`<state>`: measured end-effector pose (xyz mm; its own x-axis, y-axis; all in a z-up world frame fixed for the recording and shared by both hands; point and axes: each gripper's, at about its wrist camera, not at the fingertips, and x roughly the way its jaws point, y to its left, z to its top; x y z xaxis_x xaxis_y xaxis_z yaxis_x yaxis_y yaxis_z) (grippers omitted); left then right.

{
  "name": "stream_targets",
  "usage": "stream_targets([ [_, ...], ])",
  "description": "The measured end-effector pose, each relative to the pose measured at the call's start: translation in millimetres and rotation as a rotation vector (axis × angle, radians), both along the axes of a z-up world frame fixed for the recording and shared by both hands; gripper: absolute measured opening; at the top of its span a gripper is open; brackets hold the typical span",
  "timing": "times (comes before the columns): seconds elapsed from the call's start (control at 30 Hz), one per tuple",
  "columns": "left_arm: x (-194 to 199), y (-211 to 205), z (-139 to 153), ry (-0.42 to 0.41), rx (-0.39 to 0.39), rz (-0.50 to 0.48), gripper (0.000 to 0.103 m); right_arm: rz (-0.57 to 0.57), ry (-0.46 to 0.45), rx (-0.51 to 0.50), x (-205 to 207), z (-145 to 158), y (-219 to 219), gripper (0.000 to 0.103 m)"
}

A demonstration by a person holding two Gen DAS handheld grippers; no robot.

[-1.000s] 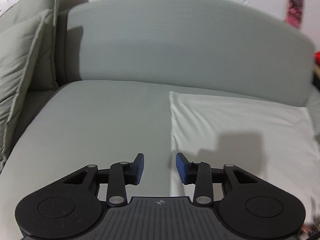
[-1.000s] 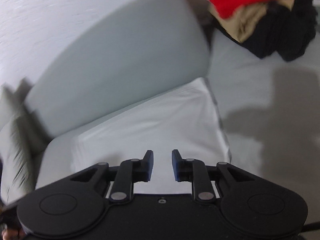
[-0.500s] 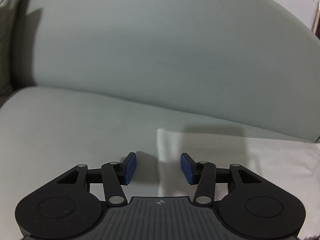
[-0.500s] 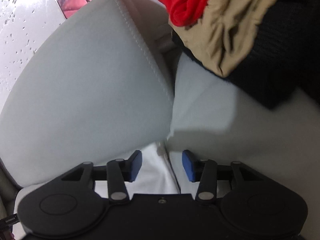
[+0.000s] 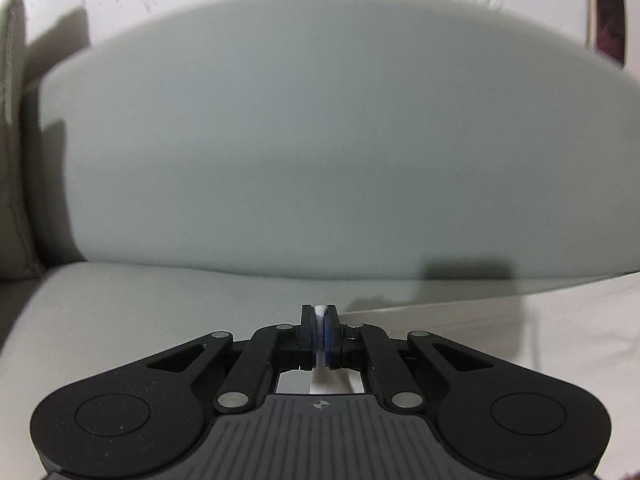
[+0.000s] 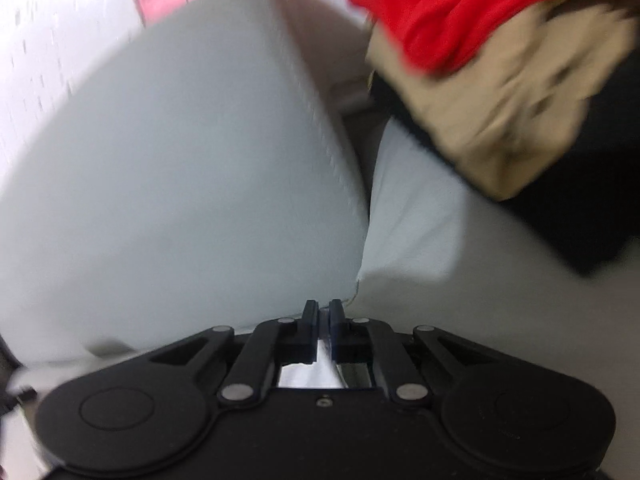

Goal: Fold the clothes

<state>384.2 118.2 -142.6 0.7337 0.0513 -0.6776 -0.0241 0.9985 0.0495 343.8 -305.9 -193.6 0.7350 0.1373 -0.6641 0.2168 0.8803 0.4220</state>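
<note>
Sofa back cushion point(image 5: 320, 140), pale grey-green, wide and rounded at the top, fills most of the left wrist view and serves as landmark. Seat point(image 5: 140, 312), same colour, lies directly below the cushion. White garment point(image 5: 520, 328) lies flat on the seat at the foot of the cushion, toward the cushion's right half; its far edge runs close along the cushion base, and a dark shadow falls on the cushion just above it. Left gripper point(image 5: 320, 314), black with blue pads, is low over the seat in front of the cushion, jaws drawn together on a thin white fold of the garment's left corner; a sliver of white cloth shows between the pads. Right gripper point(image 6: 324, 308) sits at the cushion's right end, just below its stitched corner seam; jaws are narrow with white cloth visible in the gap and beneath the linkage, pinching the garment point(image 6: 308, 372) there. That view is motion-blurred. Pile of clothes point(image 6: 500, 100), to the right of the cushion's end: red item on top, tan beneath it, black at the bottom and right. Side pillow point(image 5: 12, 160) stands at the cushion's left end.
</note>
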Motion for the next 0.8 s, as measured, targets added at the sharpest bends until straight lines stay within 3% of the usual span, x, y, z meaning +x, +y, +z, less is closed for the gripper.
stream_targets([
  [0.17,-74,1,55,-0.064,-0.031,0.02,0.003,-0.049,-0.045,0.13,-83,57,-8,0.005],
  [0.3,-139,-1,90,-0.069,-0.064,0.046,0.003,-0.056,-0.058,0.21,-161,108,-19,0.005],
  [0.47,-216,-21,89,0.002,-0.008,0.059,0.003,-0.025,-0.003,0.197,-224,142,-21,0.005],
  [0.57,-258,-33,68,0.084,0.01,0.08,0.003,-0.007,0.067,0.15,-265,135,-19,0.005],
  [0.67,-301,-42,43,0.135,0.0,0.11,0.003,-0.024,0.146,0.133,-301,101,-12,0.005],
  [0.8,-319,-44,34,0.143,0.006,0.128,0.003,-0.087,0.209,0.151,-331,62,-12,0.005],
])
